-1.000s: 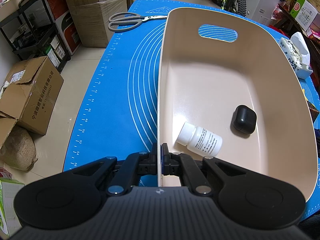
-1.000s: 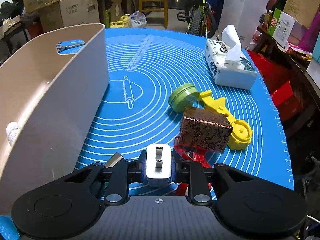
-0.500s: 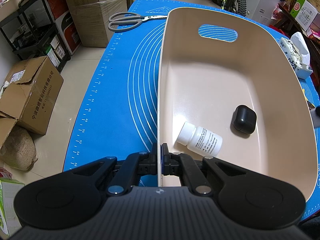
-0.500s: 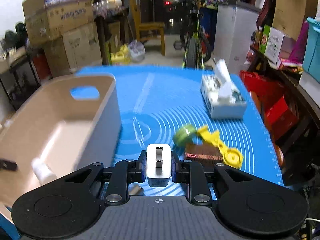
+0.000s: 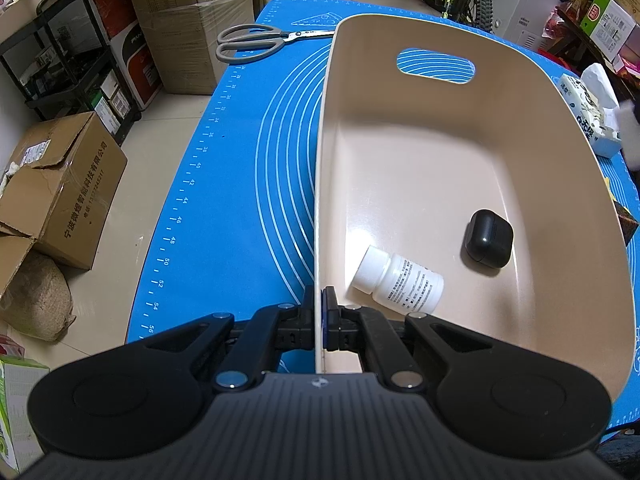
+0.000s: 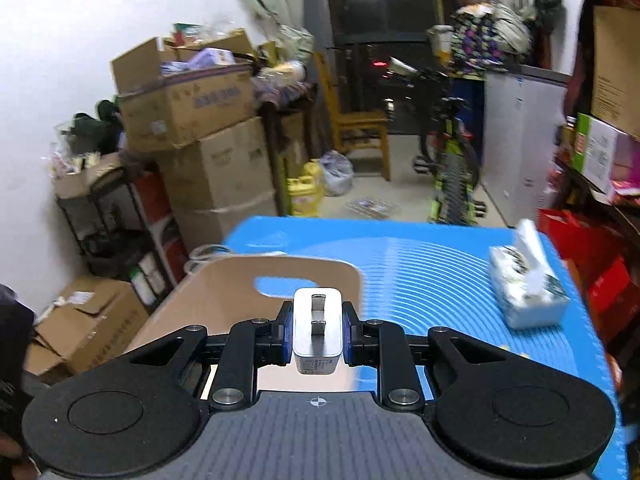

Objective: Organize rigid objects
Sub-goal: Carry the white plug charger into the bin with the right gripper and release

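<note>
On the blue mat (image 5: 240, 208) covering the desk: beige bin (image 5: 440, 168), long side toward left wrist cam, oval handle cutout in far end wall.

Left gripper (image 5: 319, 320): jaws clenched on near left rim of bin, thin wall pinched between the pads, pointing steeply down.

Inside bin, near end: white pill bottle (image 5: 400, 278) lying on its side, cap toward left wall; black rounded case (image 5: 488, 238) just right of it, apart, not touching. Rest of bin floor bare.

Right gripper (image 6: 318, 332): jaws grasping white charger plug (image 6: 318, 330), two flat prongs up toward the camera, label face at bottom. Held in the air; bin's handle end shows behind and below it, mat to the right. Right cam view motion-blurred.

Outside bin, on mat: grey-handled scissors (image 5: 256, 40) at far left corner, blades pointing toward bin's far end. Tissue box (image 6: 528, 292) on right side of mat, tissue sticking up, well apart from bin. Small bits of other items at right mat edge in left cam, too cropped to identify.

Off the desk: cardboard boxes (image 5: 60, 188) on floor left, black shelf rack, yellow jugs, wooden chair, bicycle (image 6: 452, 168) at back, white cabinet on right.
</note>
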### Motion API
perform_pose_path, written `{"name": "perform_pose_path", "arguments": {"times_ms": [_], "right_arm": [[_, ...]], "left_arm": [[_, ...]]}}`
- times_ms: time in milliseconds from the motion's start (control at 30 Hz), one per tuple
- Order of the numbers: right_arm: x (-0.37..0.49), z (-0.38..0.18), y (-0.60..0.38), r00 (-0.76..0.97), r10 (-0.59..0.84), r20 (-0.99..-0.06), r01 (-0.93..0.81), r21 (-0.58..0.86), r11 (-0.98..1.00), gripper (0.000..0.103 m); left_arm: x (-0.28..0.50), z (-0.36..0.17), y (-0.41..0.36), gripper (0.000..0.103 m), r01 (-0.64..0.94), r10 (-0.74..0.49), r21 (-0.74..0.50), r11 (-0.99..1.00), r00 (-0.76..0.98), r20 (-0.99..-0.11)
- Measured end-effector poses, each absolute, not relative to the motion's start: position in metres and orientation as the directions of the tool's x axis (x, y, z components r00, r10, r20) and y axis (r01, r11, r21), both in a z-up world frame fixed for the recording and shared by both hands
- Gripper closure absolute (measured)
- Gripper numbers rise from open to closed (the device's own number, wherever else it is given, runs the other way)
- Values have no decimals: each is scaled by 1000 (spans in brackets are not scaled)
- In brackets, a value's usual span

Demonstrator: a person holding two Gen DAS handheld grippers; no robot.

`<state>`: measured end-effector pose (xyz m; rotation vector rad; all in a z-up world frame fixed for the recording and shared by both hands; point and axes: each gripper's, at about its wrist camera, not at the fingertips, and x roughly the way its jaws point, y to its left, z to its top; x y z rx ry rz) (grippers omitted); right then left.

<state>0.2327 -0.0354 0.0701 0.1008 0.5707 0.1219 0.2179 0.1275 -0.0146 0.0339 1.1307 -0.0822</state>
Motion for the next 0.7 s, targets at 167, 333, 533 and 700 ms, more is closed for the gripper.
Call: {"name": "perform_pose_path", "arguments": {"times_ms": [167, 333, 533, 700], "right_arm": [[244, 69, -2, 819, 206, -536, -163, 127, 978, 71], [256, 50, 27, 765, 241, -597, -218, 112, 970, 71], [262, 21, 50, 679, 243, -692, -255, 87, 963, 71], [266, 3, 61, 604, 229, -763, -270, 75, 960, 71]], "left_arm": [[218, -15, 129, 99, 85, -53, -19, 996, 423, -905], [218, -15, 128, 99, 86, -48, -13, 996, 422, -905], [219, -16, 128, 99, 86, -47, -12, 996, 422, -905], [219, -16, 128, 99, 88, -46, -9, 996, 422, -905]]}}
